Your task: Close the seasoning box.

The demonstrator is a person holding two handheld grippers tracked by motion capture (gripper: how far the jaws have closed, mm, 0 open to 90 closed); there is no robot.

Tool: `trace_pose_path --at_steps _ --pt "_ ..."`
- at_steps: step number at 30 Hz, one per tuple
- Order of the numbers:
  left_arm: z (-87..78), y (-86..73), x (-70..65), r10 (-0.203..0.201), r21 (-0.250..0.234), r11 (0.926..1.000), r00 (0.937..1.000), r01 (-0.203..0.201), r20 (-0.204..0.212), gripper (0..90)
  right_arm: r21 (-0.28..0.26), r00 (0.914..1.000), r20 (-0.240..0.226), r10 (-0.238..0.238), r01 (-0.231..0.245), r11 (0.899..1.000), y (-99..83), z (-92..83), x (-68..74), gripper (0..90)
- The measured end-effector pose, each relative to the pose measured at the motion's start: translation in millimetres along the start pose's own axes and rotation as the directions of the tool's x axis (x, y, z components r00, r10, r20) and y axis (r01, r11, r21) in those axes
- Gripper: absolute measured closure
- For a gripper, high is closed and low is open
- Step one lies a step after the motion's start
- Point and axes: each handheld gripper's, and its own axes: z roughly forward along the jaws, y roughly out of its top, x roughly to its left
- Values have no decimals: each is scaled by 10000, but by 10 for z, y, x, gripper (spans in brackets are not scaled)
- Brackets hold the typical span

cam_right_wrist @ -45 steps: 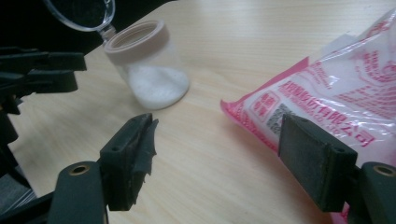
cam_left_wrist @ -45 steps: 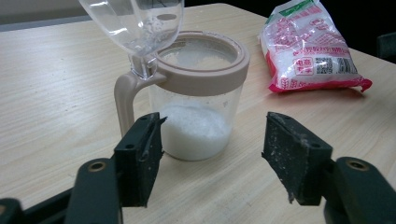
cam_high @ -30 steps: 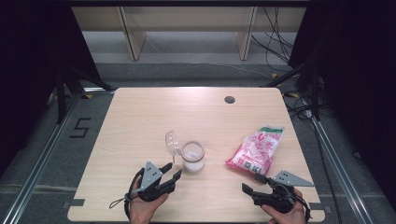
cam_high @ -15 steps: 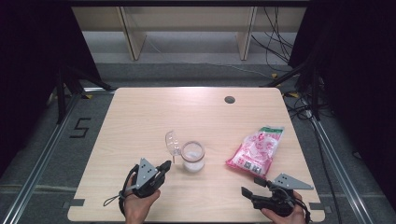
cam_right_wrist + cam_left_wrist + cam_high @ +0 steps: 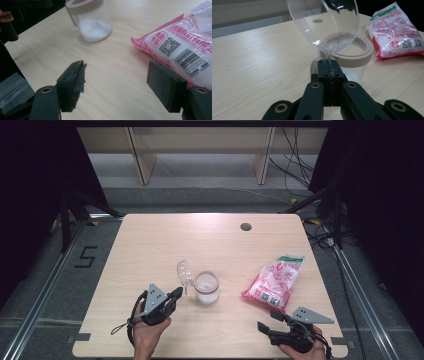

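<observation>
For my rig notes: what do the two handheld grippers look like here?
Both are black. The left gripper and right gripper each carry a grey three-cornered plate on top; a black cable loops from the left one. Jaw arms show brass-coloured pivot rivets. Forearms are bare.

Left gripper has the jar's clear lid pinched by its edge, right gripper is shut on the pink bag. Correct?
Not quite. The right gripper is open: the right gripper view shows its jaws apart, with the pink bag beside them. The left gripper does pinch the clear lid.
</observation>
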Motion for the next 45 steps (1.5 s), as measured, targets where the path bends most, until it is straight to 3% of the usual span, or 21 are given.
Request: trace_pose_path --at_steps 3,10,14,15,17,20,27,28,32,33,34,37,38,45 --pt "17 28 13 -37 26 10000 10000 37 -67 894 41 9998 -94 191 -191 9998 -3 2 3 312" --pt "48 90 82 -30 11 10000 9999 30 -150 895 70 9995 -261 175 -173 9998 0 28 11 311" --pt "61 111 78 -22 -9 10000 9998 22 -199 894 89 9999 -137 -19 20 10000 1 25 5 311" --pt "64 116 74 -33 -58 10000 9998 32 -171 895 101 9990 -236 367 -365 9993 -6 28 29 311" --pt "76 129 67 -99 -165 9998 9999 97 -134 894 -30 9997 -231 102 -103 9999 -1 32 9 311" --pt "76 160 56 83 -117 9999 9998 -85 -181 894 -5 9996 -249 139 -139 9999 -3 34 8 310" --pt "84 177 54 27 -150 9999 9998 -30 -184 894 27 9997 -251 18 -17 10000 2 32 19 310" --pt "79 183 57 81 -128 9999 9998 -84 -202 894 188 9984 -310 473 -467 9987 -2 29 51 310" --pt "80 198 62 96 -248 9996 9998 -101 -195 894 53 9990 -313 322 -321 9995 -3 37 40 310" --pt "80 200 62 119 -232 9997 9997 -124 -203 894 81 9980 -370 517 -514 9986 -5 37 52 310" --pt "80 201 57 97 -210 9997 9997 -102 -237 894 27 9989 -397 239 -238 9997 -1 40 28 310" --pt "83 206 49 74 -254 9996 9998 -79 -200 894 39 9983 -394 432 -431 9991 -9 47 44 310" --pt "84 212 46 166 -246 9996 9997 -170 -181 894 6 9988 -423 254 -254 9997 -2 46 27 309" --pt "91 241 -10 289 -302 9991 9995 -292 -91 894 15 9990 -362 253 -253 9997 -7 48 31 309"
